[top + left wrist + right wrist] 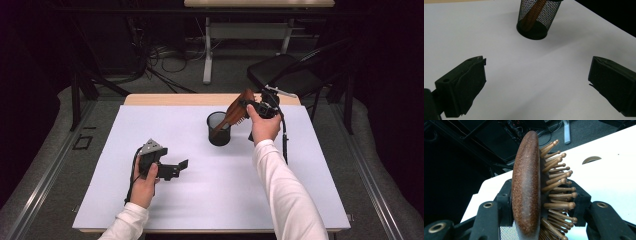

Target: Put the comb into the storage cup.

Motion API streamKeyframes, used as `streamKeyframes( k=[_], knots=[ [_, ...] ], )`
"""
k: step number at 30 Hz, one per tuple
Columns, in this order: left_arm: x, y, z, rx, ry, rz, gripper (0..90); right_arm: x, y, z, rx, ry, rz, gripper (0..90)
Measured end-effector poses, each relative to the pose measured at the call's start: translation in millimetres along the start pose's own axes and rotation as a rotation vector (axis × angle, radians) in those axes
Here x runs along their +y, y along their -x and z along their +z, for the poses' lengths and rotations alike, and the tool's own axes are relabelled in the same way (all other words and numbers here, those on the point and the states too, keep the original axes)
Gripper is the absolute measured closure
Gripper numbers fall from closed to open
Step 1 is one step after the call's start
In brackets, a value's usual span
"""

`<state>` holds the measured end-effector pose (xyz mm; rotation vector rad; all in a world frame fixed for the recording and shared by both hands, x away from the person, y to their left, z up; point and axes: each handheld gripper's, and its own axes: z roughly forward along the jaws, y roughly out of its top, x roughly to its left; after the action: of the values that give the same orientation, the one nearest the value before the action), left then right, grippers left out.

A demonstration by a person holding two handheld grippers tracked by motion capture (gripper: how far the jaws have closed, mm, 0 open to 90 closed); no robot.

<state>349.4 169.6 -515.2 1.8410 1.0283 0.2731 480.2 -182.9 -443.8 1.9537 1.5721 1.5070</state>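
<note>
Item 1. Left claw (pixel 172 170): held low over the white table (pixel 200 200), nearer the person than the mesh cup (pixel 219 128) and to that cup's left, well apart from it. Jaws stood spread wide with bare table between them; nothing gripped. In the left gripper view the left claw (pixel 536 82) pointed toward the mesh cup (pixel 537 18), which stood beyond it.

Item 2. Mesh cup: black wire, round, upright on the table near its middle, toward the far half. The landmark for this entry.

Item 3. Wooden hairbrush (pixel 234 112): brown, with peg bristles. Its handle end sat down inside the mesh cup; its head rose up and to the right out of the cup's rim, tilted. In the left gripper view the hairbrush handle (pixel 534 13) showed through the mesh.

Item 4. Right claw (pixel 248 107): above and right of the mesh cup, at the brush head. In the right gripper view the right claw (pixel 541 200) was pinching the wooden hairbrush (pixel 526 195) across its head, one jaw on the smooth back, the other among the pegs.
</note>
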Motion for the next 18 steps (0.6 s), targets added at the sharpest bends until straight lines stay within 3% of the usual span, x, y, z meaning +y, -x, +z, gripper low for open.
streamKeyframes(
  k=[18],
  knots=[
    [-0.2, 0.3, 0.8, 0.002, -0.005, 0.004, 1.3, -0.2, 3.3, -2.0, 0.005, -0.007, -0.015, 45.9]
  ],
)
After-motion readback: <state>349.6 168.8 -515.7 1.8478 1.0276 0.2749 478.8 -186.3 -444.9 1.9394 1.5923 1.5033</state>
